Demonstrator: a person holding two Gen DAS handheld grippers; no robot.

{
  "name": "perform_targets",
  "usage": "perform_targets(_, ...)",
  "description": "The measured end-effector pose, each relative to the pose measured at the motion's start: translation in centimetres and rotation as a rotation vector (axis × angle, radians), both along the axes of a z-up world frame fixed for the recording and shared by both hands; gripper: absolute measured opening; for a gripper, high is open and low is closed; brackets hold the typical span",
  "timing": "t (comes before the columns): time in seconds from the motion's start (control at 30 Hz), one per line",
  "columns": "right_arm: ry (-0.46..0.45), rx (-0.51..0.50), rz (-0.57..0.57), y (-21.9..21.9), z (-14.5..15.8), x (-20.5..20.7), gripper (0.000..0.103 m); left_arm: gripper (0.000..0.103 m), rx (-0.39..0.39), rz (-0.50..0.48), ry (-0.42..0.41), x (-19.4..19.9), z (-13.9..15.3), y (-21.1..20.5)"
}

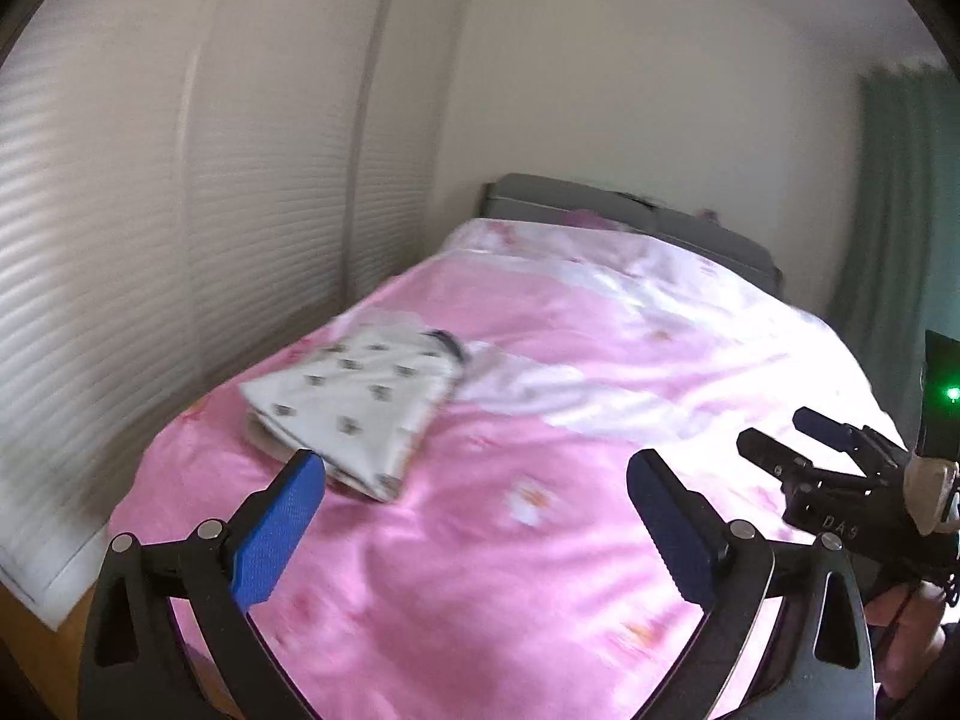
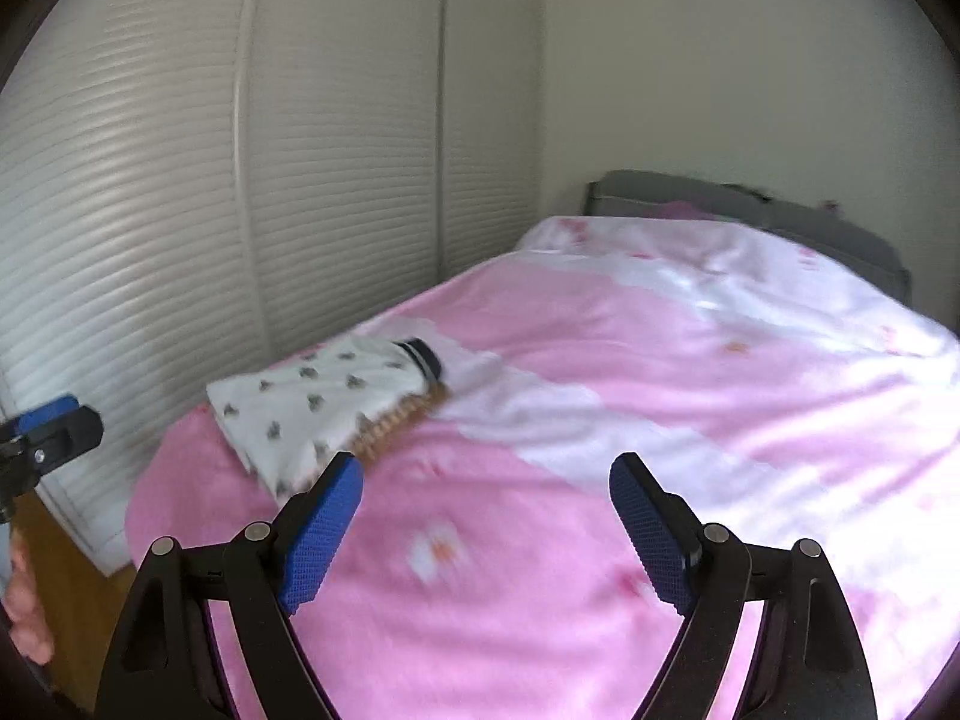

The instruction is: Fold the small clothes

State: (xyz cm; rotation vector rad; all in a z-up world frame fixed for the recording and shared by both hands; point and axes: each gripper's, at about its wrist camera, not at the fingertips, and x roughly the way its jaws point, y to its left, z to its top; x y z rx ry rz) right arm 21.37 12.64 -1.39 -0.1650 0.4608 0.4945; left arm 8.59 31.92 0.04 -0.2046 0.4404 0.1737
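I'm seeing both tools hanging released — left gripper [image 1: 474, 474] and right gripper [image 2: 486, 480] spread wide, gripping nothing. The folded garment [image 1: 354, 408] is lying on the pink bedspread [image 1: 600, 360] — near the wardrobe-side edge.

A folded garment [image 2: 312, 405] lies on the bed [image 2: 600, 396] near its left edge, beside the slatted wardrobe doors [image 2: 180, 192]; the headboard [image 2: 750, 204] stands at the far end, a curtain [image 1: 894, 210] to its right.
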Motion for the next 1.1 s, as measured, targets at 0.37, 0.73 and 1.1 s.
perform_targets(0.37,0.024,0.018,-0.331,-21.2,0.2,-13.5,0.094,0.102,0.031,-0.168,0.054,-5.5,-1.2,-16.4)
perform_targets(0.73,0.046,0.059,-0.529,-31.1,-0.8,-20.7,0.094,0.103,0.116,-0.187,0.073,-9.0,-1.3,-23.6)
perform_targets(1.1,0.015,0.027,-0.601,-33.0,-1.6,-24.2,0.094,0.103,0.161,-0.195,0.075,-10.0,-1.6,-25.5)
